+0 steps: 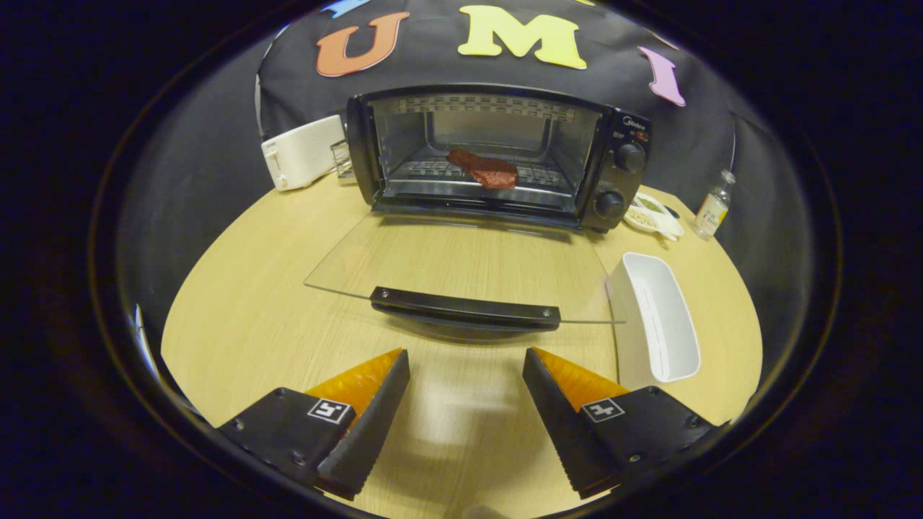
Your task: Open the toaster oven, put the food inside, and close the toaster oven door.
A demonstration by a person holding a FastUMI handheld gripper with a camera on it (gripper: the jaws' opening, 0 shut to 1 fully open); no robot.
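Standing around: a white toaster (pixel 303 151) sat at upper left beside the toaster oven (pixel 497 155); a small glass bottle (pixel 714 205) and a white dish (pixel 655 214) stood at upper right; a white tray (pixel 660 317) lay at right on the wooden table (pixel 245 317).
Oven door: the glass door (pixel 461 263) lay folded down flat, its black handle (pixel 465 308) just ahead of the fingers.
Food: one red piece of meat (pixel 484 169) rested on the rack inside the oven, upper centre.
Gripper: the gripper (pixel 467 371) hovered at lower centre, fingers spread wide, holding nothing.
Obstruction: only the handle lay between fingers and oven.
Counts: two knobs (pixel 629 156), one bottle, one tray, one toaster.
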